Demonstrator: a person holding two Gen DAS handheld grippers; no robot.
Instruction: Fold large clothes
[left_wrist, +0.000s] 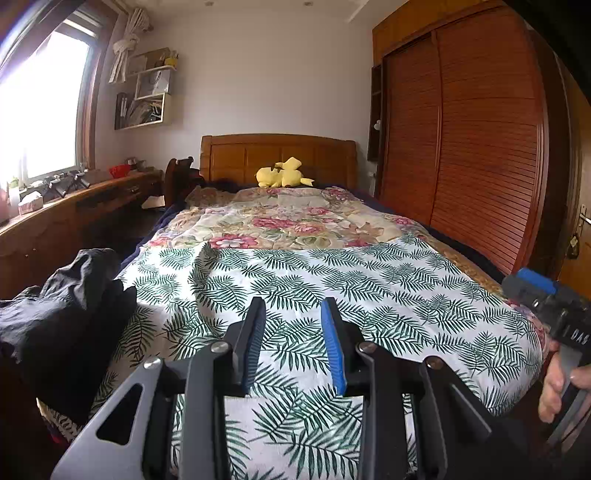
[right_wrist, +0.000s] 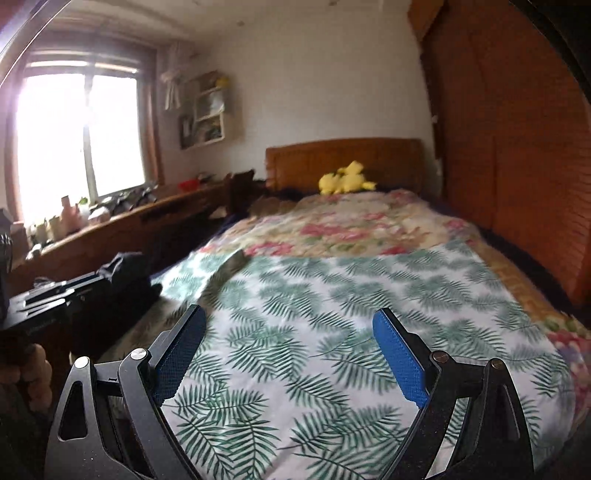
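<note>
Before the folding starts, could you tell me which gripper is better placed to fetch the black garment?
Probably the left gripper: the black garment is heaped at the bed's left edge, close beside it, and its jaws are empty. The right gripper is over the bed's right side.

Left tongs (left_wrist: 293, 310) part-open, empty, over leaf-print sheet (left_wrist: 332, 280); black garment (left_wrist: 62, 314) heaped at left.

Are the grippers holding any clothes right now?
No. The left gripper and right gripper are both empty; the black garment lies untouched at the bed's edge.
</note>
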